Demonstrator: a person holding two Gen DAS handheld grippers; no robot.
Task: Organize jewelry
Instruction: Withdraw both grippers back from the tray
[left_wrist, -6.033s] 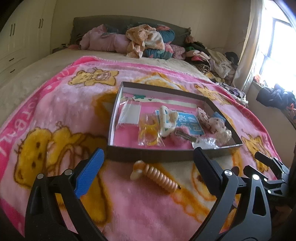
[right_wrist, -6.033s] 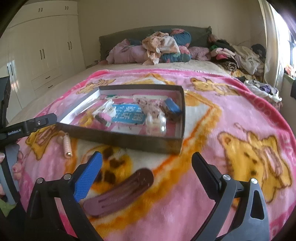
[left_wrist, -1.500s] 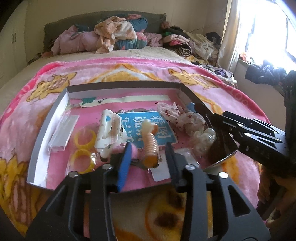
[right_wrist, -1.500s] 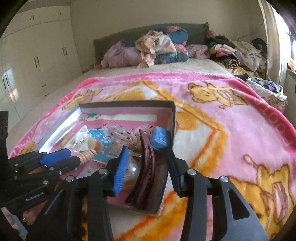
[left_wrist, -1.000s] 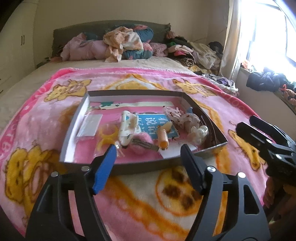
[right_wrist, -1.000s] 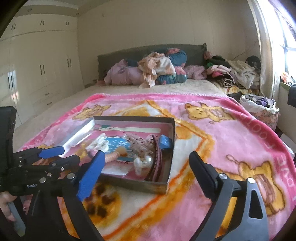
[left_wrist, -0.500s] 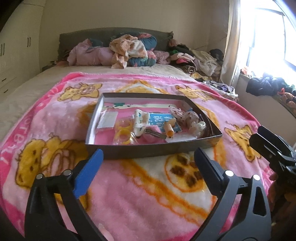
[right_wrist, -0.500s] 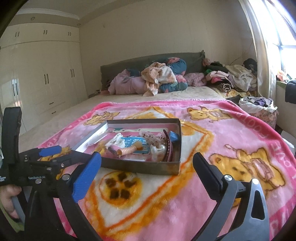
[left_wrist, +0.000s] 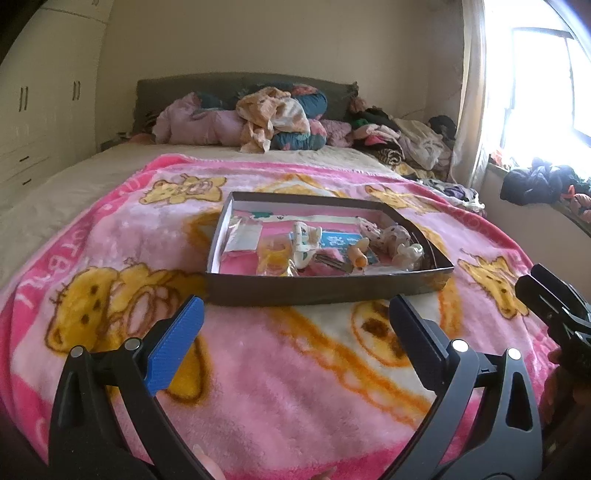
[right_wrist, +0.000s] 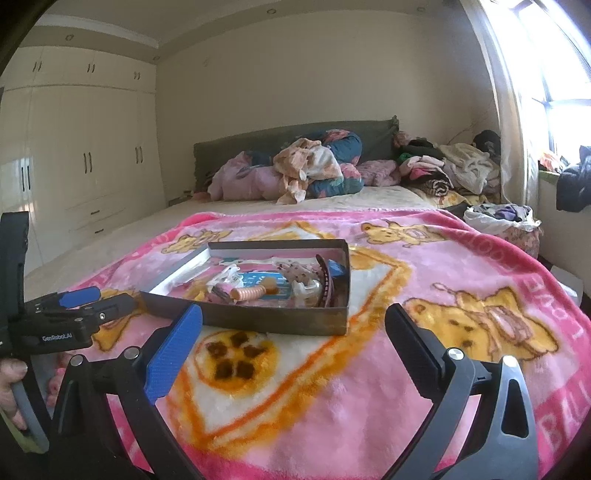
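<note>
Nearest to the cameras, the left tool (left_wrist: 295, 321) and the right tool (right_wrist: 293, 325) both hang above the pink blanket (left_wrist: 280, 387) with their jaws spread wide, and neither one has anything between its fingers. Under them the blanket looks bare: I see no loose piece lying on it in front of the box. A little farther, in the middle of the blanket, stands the shallow dark box (left_wrist: 325, 290), and the hair things and small ornaments are inside it: a ribbed orange clip (right_wrist: 253, 292) near the front, a white clip (left_wrist: 304, 242) more to the left, yellow rings (left_wrist: 275, 254) beside it, and a dark brown barrette (right_wrist: 327, 282) leaning against the right wall. The collecting seems near its end, so the step in hand is probably a check for pieces left outside. To do it well, it is better to keep both tools wide and clear of the box, to look along the blanket on each side, and, if something inside needs tidying, to enter from above so the thin wall is not pushed on the soft bed. Far behind, a heap of clothes (right_wrist: 314, 170) lies at the headboard.
</note>
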